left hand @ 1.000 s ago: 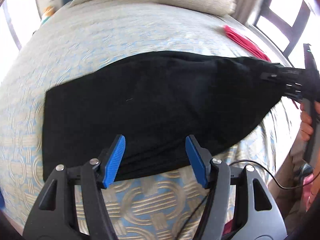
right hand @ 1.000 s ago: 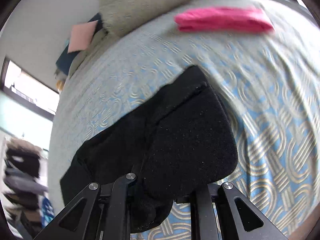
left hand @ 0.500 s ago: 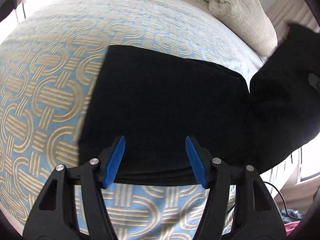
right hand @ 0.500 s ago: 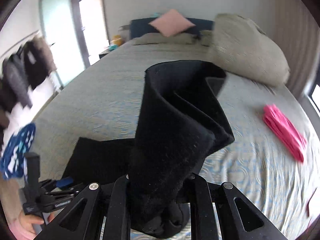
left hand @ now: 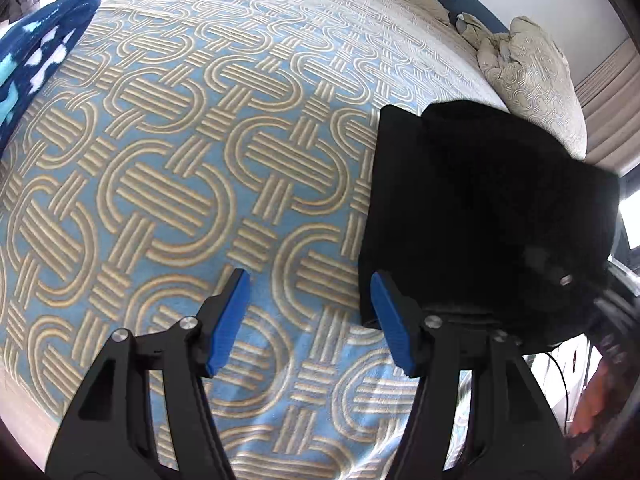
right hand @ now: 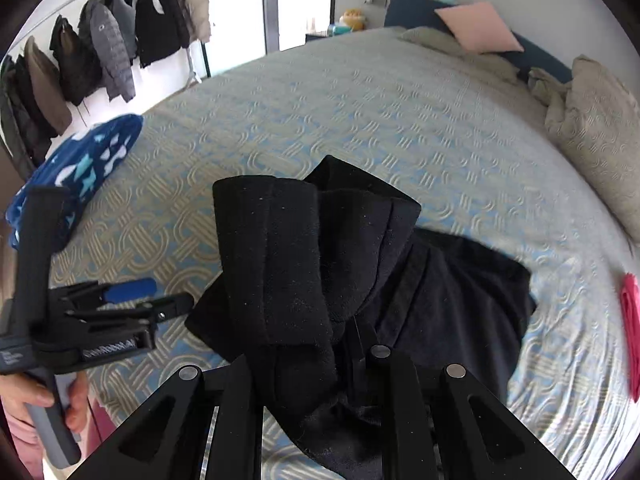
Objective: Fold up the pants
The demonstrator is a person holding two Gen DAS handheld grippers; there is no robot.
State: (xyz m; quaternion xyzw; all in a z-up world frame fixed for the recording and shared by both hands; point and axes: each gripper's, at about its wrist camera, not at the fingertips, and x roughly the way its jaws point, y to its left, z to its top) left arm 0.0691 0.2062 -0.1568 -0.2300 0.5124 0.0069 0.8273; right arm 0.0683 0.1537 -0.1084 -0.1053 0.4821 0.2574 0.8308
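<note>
The black pants lie on the patterned bedspread, at the right of the left wrist view. My left gripper is open and empty, its blue pads just left of the pants' near edge. My right gripper is shut on a bunched end of the pants and holds it raised over the rest of the garment, which lies flat below at the right. The left gripper also shows in the right wrist view, low at the left beside the pants.
A blue starred blanket lies at the bed's left edge. A folded pink garment lies at the right. Beige pillows and a pink cushion sit at the head. Jackets hang on a rack beyond.
My right gripper has carried the held end of the pants up and leftward over the rest. My left gripper has shifted left, so the pants now sit at its right.
</note>
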